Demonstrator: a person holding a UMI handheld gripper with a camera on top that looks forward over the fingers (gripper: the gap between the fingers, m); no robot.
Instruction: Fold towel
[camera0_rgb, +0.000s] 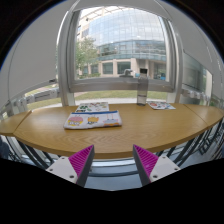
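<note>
At eleven o'clock beyond the gripper (112, 163), a flat folded towel (93, 120) lies on the table (150, 130), long axis crosswise. Jaws apart, holding nothing, well short of it.

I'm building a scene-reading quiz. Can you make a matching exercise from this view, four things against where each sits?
Things:
1. colourful flat booklet
2. pale glass-fronted building
3. gripper with magenta pads
4. small white paper sheet

Places:
A. outside, beyond the window
B. open, short of the curved wooden table's near edge
C. on the table, nearest the fingers
D. on the table's far side, ahead of the right finger

Pairs: 1-C, 2-A, 3-B, 4-D
</note>
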